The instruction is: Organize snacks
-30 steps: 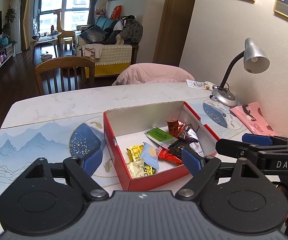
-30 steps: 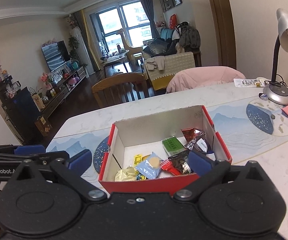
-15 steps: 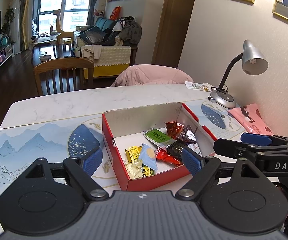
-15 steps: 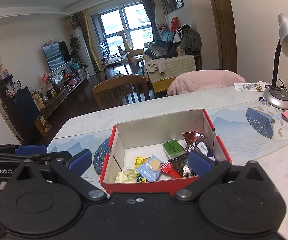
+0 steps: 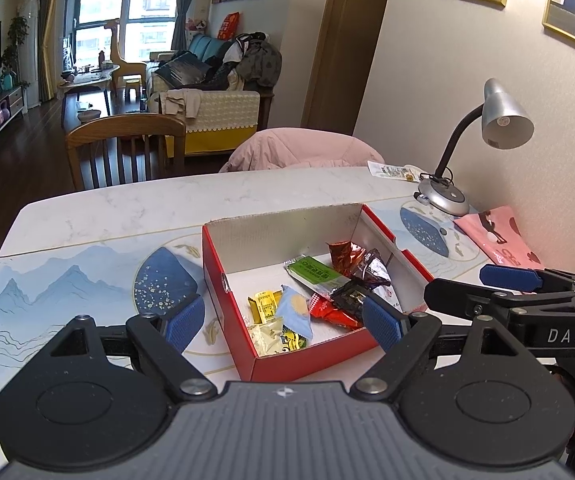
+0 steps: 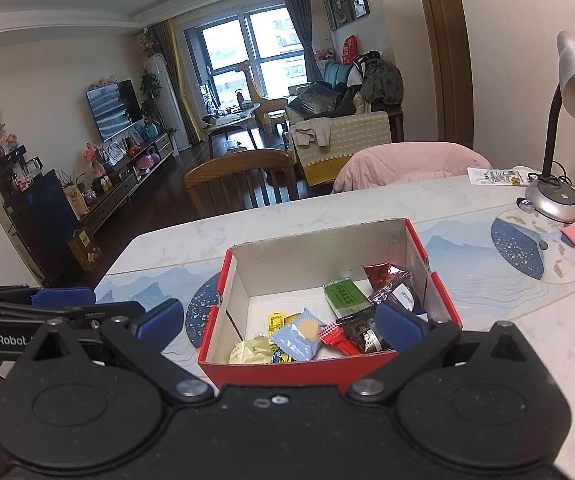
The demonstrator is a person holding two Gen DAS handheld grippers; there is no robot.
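Plainly, both grippers hang with jaws spread wide and empty just short of the red box's (image 5: 311,360) near wall. The left gripper (image 5: 283,322) and the right gripper (image 6: 279,322) sit side by side, close together. Inside the box the snacks (image 6: 307,334) crowd the near and right part of the floor, leaving the far left corner bare. Left of the box the table (image 5: 107,216) lies open to its edge; right of the box stand a desk lamp (image 5: 443,200) and a pink pouch (image 5: 495,236).
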